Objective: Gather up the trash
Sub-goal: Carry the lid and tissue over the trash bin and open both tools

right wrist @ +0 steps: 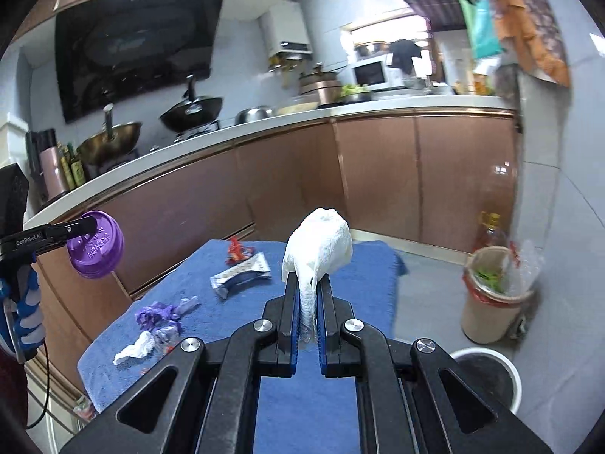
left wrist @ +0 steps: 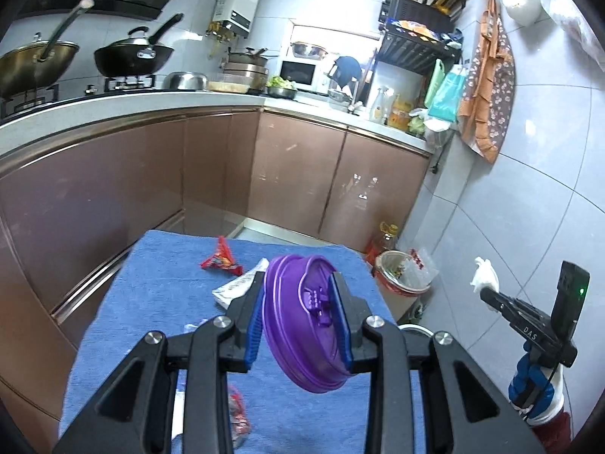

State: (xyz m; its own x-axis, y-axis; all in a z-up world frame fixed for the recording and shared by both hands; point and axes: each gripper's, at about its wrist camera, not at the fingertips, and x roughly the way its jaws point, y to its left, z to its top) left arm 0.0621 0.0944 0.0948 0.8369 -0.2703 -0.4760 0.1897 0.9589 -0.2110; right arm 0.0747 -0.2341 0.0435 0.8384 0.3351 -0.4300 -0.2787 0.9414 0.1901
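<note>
My left gripper [left wrist: 297, 316] is shut on a purple plastic lid [left wrist: 298, 321] and holds it above the blue-clothed table [left wrist: 159, 287]; the lid also shows in the right wrist view [right wrist: 96, 249]. My right gripper [right wrist: 308, 310] is shut on a crumpled white tissue [right wrist: 319, 246], held above the table; the tissue also shows in the left wrist view [left wrist: 484, 276]. On the cloth lie a red wrapper [left wrist: 221, 259], a silver wrapper [right wrist: 242, 274], purple scraps [right wrist: 159, 314] and a small white tissue [right wrist: 134, 352].
A beige trash bin with a red liner [right wrist: 491, 299] stands on the floor to the right of the table, next to an oil bottle [right wrist: 489, 230]. A white-rimmed bin [right wrist: 487, 378] sits nearer, lower right. Brown kitchen cabinets [left wrist: 295, 174] and the counter run behind the table.
</note>
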